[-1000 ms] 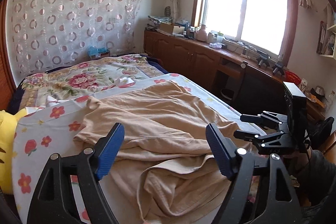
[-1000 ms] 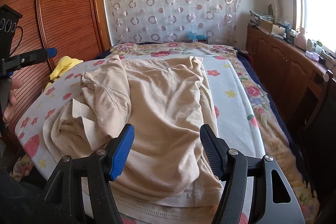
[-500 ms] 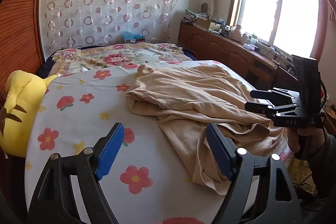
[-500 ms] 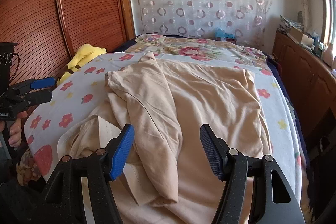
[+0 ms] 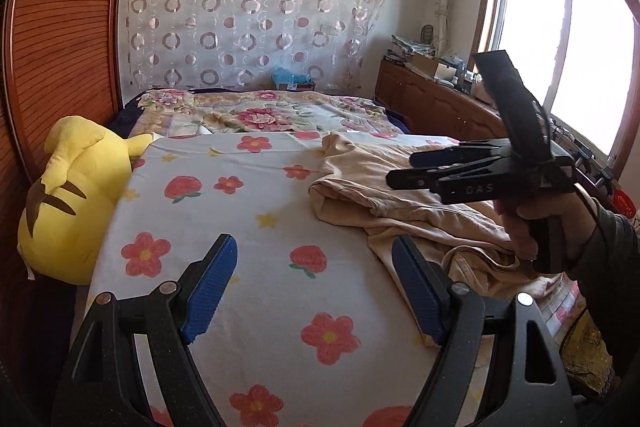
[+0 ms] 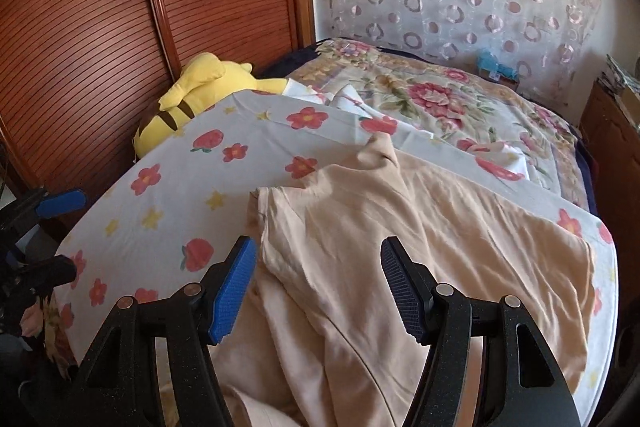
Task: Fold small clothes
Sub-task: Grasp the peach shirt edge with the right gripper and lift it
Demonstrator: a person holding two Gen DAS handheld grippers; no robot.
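Observation:
A beige shirt (image 6: 420,239) lies crumpled on the flowered sheet (image 6: 172,199) of a bed; it also shows in the left wrist view (image 5: 400,195), bunched at the right. My left gripper (image 5: 316,291) is open and empty, over bare sheet (image 5: 256,227) to the left of the shirt. My right gripper (image 6: 318,291) is open and empty, just above the shirt's near folded part. In the left wrist view the right gripper (image 5: 420,167) hangs above the shirt, held by a hand. The left gripper (image 6: 52,235) shows at the left edge of the right wrist view.
A yellow plush toy (image 5: 68,195) lies at the bed's left edge against a wooden wardrobe (image 6: 120,27). A floral quilt (image 5: 260,115) covers the far half. A wooden cabinet (image 5: 440,107) under the window runs along the right side.
Both views have swung left, from the window side toward the wardrobe and plush toy. My left gripper has moved off the shirt to over bare sheet. Both grippers stayed open.

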